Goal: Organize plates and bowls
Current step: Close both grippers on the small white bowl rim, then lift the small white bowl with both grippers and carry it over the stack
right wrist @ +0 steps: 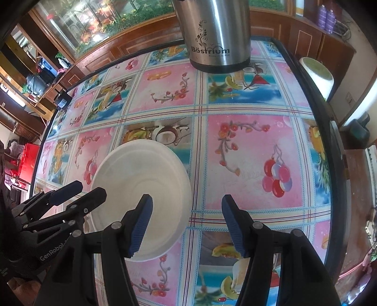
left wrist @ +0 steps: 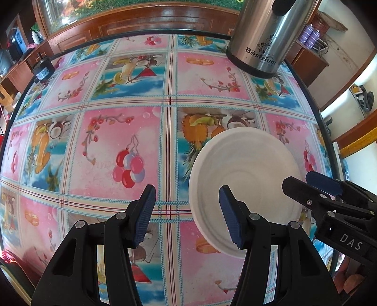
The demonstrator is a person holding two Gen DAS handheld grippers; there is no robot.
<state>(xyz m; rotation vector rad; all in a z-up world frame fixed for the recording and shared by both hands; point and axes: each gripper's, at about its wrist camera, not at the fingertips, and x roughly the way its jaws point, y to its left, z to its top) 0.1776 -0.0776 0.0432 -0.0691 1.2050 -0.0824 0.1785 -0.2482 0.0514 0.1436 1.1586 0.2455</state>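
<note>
wooden cabinets point(left wrist: 141, 21), glass aquarium point(right wrist: 77, 26), daylit white wall point(left wrist: 348, 40)

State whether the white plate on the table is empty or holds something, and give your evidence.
Empty. The white plate sits right side up on the patterned tablecloth, and its whole inner surface shows bare white in both wrist views.

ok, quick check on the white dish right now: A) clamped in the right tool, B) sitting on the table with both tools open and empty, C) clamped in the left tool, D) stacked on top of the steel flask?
B: the white dish sits on the patterned table, the left tool and right tool both gape open holding nothing, and the steel flask stands apart at the far edge.
</note>
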